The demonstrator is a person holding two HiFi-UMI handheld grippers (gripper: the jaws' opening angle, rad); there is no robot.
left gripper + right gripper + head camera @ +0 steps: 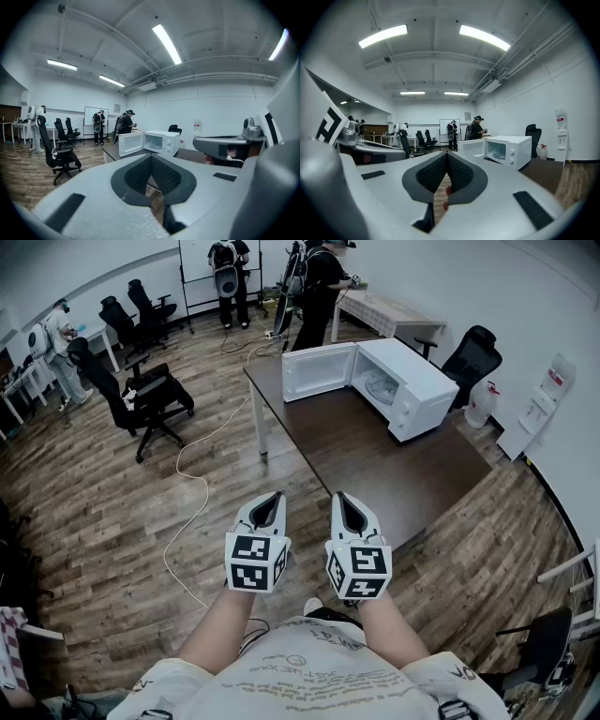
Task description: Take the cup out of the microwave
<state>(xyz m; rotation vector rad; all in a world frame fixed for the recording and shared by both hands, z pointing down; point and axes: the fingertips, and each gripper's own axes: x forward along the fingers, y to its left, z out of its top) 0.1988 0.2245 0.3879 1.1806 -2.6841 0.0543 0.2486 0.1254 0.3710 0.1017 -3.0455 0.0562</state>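
Both claws sit idle close to my chest in head view, well apart from the job. Left claw (pixel 270 498): jaw tips pressed together, nothing between them, and its own view agrees (pixel 151 157). Right claw (pixel 343 497): same, tips closed and empty (pixel 446 154).

Target is the boxy white microwave (pixel 417 381) at the far end of the dark brown rectangular tabletop (pixel 375 465). Its white door (pixel 317 371) is already swung wide to the left. Inside the cavity sits a pale see-through cup (pixel 380 387). It's tiny at this range, so I judge it's the cup rather than know it.

Step in hand, imo, is the approach. To do it well:
- Walk up to the tabletop and mind the thin white cable (pixel 192 486) snaking over the wood-plank floor.
- The door hangs on the left, so go in w/ the right claw, square to the cavity.
- Spread the jaws before entering, b/c room inside looks tight.
- Take the cup low on its wall and squeeze gently; clear material may be thin or slick.
- Lift just free, draw out level, and keep off the door edge.
- Keep the left claw spare.

Writing: the black-and-white marker cubes (pixel 255 561) carry square patterns, no letters. The shirt print below is upside down and too small to read. No brand legible on the microwave.
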